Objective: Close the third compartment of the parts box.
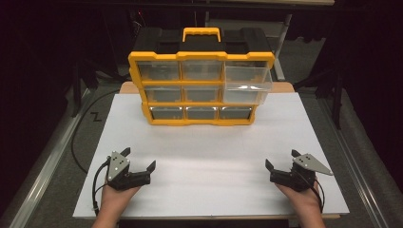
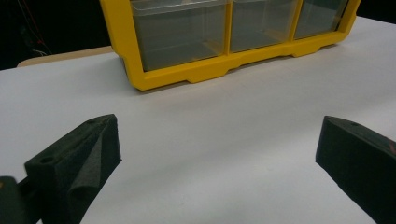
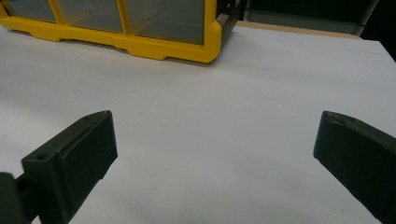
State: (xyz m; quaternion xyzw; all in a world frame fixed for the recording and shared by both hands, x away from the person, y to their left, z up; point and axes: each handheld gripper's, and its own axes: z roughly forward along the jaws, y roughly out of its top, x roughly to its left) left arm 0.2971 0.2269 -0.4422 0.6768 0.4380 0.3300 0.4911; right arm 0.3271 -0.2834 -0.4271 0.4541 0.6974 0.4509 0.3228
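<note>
white table (image 1: 209,161) | yellow organizer (image 1: 199,85), one clear drawer (image 1: 247,84) out

The left black two-jaw tongs (image 1: 140,159) carry a grey three-cornered metal plate (image 1: 118,165) on top, dotted with small dark screw heads, and a thin black cable (image 1: 96,183) loops from their rear. The right black two-jaw tongs (image 1: 282,158) bear a matching grey plate (image 1: 312,164) and black cable (image 1: 320,191). Each jaw is a blocky matte-black wedge with a small round hole near its tip. Both forearms are bare, without sleeves.
</note>
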